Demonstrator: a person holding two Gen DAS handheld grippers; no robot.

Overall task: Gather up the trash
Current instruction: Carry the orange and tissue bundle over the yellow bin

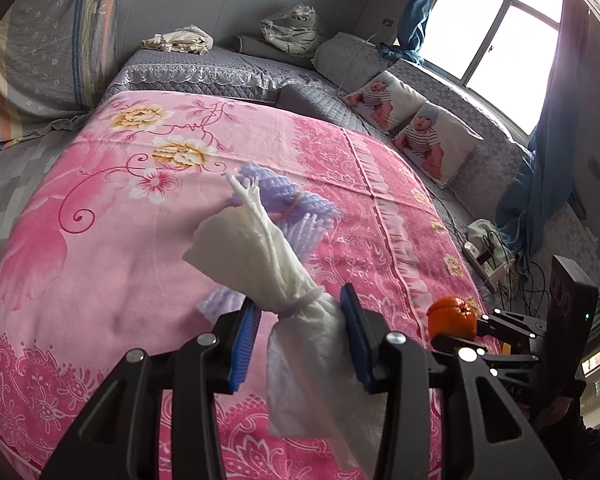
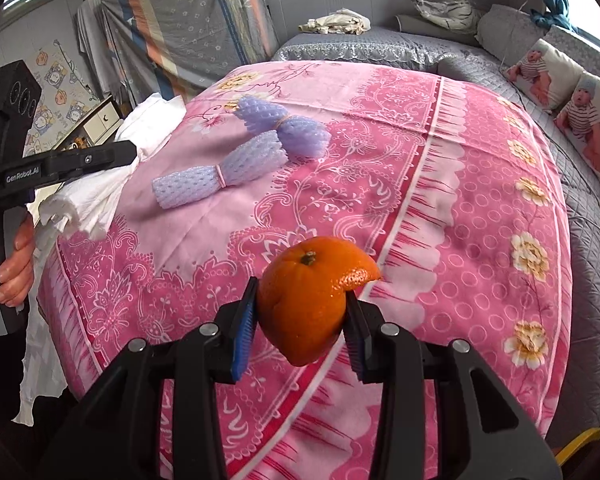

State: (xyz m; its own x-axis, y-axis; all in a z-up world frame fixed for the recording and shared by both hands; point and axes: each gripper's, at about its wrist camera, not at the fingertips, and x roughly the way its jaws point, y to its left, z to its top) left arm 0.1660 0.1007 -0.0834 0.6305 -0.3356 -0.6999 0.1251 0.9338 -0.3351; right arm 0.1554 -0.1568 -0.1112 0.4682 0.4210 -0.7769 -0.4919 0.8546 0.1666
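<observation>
Above the pink bedspread [image 2: 440, 200], the left tool [image 1: 300, 336] pinches a white tissue bundle [image 1: 284, 276] and the right tool [image 2: 302, 320] clamps orange peel [image 2: 304, 300], while two purple foam nets [image 2: 260, 148] farther across it remain uncollected.

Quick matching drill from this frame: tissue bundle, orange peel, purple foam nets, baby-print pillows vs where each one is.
Things:
1. white tissue bundle
2. orange peel
3. purple foam fruit nets
4. baby-print pillows

Places:
A. lying on the pink floral blanket
B. clamped in the right gripper
C. on the grey bed by the window
D. clamped in the left gripper

Pairs: 1-D, 2-B, 3-A, 4-C
</observation>
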